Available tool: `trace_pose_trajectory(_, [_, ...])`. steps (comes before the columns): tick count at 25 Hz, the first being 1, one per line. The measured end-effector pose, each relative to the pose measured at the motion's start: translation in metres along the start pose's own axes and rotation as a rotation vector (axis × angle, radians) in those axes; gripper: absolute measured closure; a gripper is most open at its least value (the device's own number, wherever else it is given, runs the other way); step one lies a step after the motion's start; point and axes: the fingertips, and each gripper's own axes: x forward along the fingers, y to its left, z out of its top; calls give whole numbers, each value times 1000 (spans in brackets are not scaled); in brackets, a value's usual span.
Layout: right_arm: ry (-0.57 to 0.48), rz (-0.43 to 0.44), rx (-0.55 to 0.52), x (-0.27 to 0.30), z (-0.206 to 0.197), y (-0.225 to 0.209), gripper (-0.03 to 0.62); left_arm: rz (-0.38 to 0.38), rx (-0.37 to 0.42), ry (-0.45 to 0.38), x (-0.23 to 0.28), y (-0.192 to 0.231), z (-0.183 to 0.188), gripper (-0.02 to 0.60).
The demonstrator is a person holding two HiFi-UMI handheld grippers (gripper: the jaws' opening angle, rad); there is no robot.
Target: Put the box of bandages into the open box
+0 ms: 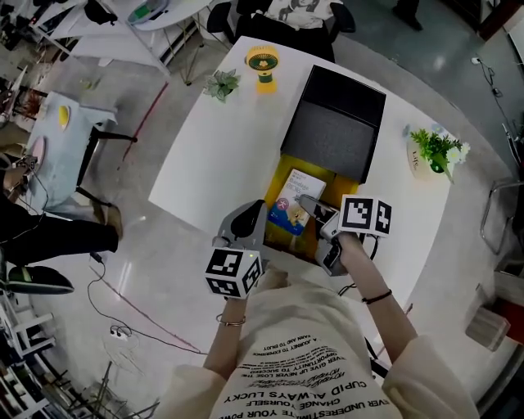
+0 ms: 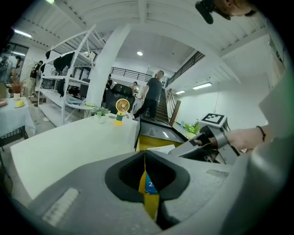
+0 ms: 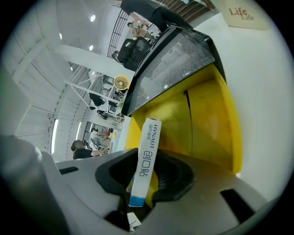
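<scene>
The box of bandages (image 1: 293, 203) is white with blue print and stands tilted inside the open box (image 1: 288, 173), which has yellow walls and a raised black lid (image 1: 336, 123). My right gripper (image 1: 315, 211) is shut on its lower end. In the right gripper view the bandage box (image 3: 146, 160) shows edge-on between the jaws of the gripper (image 3: 143, 176), with the yellow wall (image 3: 206, 119) behind it. My left gripper (image 1: 258, 214) rests at the open box's near left corner. Its jaws (image 2: 144, 158) meet. Yellow and blue show through the gap, and whether they pinch the wall I cannot tell.
On the white table (image 1: 221, 164) stand a small potted plant (image 1: 222, 83), a yellow desk fan (image 1: 263, 64) and a white plant pot (image 1: 432, 154). A chair (image 1: 286, 20) is at the far edge. A side table (image 1: 65, 131) and floor cables (image 1: 123, 311) lie left.
</scene>
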Motion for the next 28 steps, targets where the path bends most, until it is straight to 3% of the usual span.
trace_pose_trajectory(10, [21, -21, -88, 6, -2, 2, 438, 35, -4, -3, 0, 2, 1, 558])
trace_pose_trajectory(16, [-3, -56, -156, 8, -1, 5, 358, 43, -8, -6, -3, 2, -1, 558])
trace_pose_trajectory(28, [-105, -167, -385, -4, 11, 19, 321, 45, 6, -21, -7, -4, 3, 558])
